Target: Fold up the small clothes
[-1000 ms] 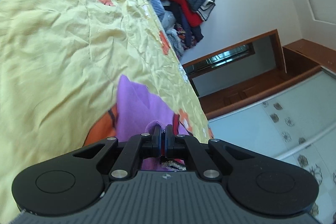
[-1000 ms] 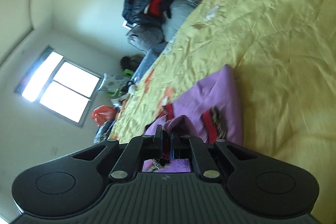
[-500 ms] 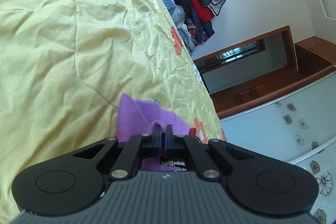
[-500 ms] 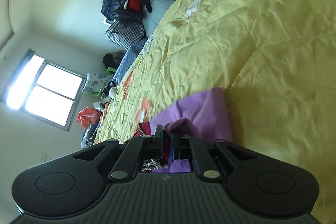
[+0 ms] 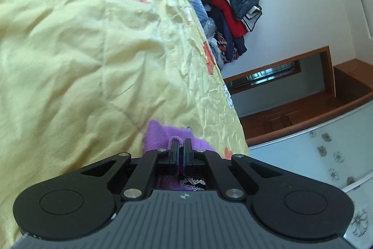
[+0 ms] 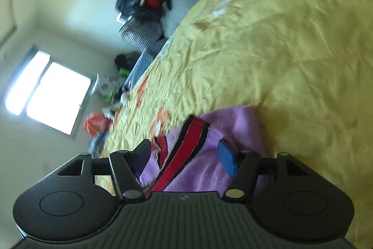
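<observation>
We pinch the purple garment (image 5: 160,137) in our closed left gripper (image 5: 181,146) to anchor the fold, while our right gripper (image 6: 184,155) hangs wide open, empty, above it on the bed (image 5: 70,57).

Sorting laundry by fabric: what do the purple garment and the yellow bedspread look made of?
Purple garment: looks like fleece or soft knit, with a fuzzy matte nap; its red stripe with dark edges looks ribbed. Yellow bedspread: seems thin woven cotton, matte, finely creased, with stitched seams. Fibre content is not certain.
</observation>
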